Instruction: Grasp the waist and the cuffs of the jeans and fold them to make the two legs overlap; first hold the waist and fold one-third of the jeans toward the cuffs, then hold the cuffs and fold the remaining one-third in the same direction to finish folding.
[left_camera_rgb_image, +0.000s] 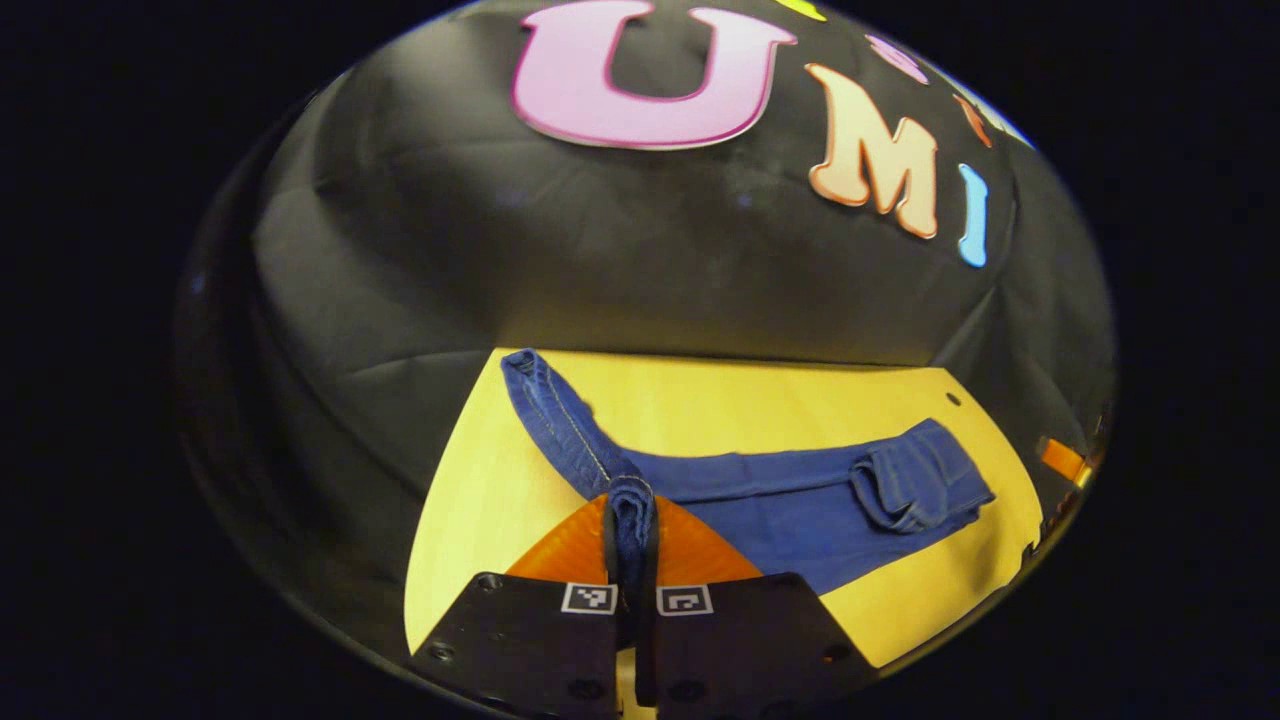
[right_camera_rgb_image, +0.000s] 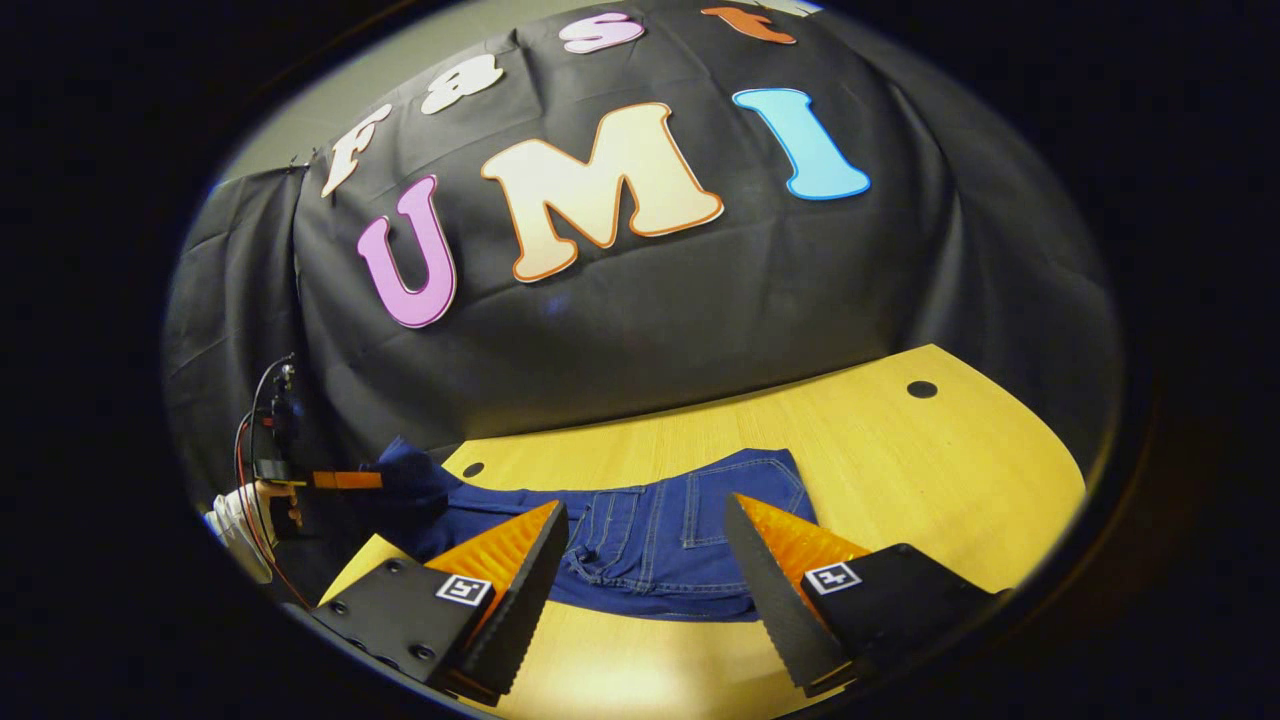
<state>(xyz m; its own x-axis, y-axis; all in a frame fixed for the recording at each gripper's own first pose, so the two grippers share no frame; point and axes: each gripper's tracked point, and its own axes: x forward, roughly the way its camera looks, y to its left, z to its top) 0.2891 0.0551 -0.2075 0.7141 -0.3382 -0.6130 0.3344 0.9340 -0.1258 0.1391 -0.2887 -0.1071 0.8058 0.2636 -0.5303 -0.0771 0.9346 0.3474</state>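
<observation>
On table (right_camera_rgb_image: 950, 470): one jeans (right_camera_rgb_image: 650, 545), two grippers.

We see the jeans (left_camera_rgb_image: 760, 500) are of matt blue denim cloth, rough in look, with pale stitched seams. The worktop (right_camera_rgb_image: 900, 450) is of light wood with fine grain and a smooth, slightly shining finish. The wall (right_camera_rgb_image: 700, 300) behind is matt black cloth with creases.

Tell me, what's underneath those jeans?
The jeans lie on a yellow wooden table, bare around them. Anything beneath the denim is covered. The left gripper pinches a cuff.
</observation>
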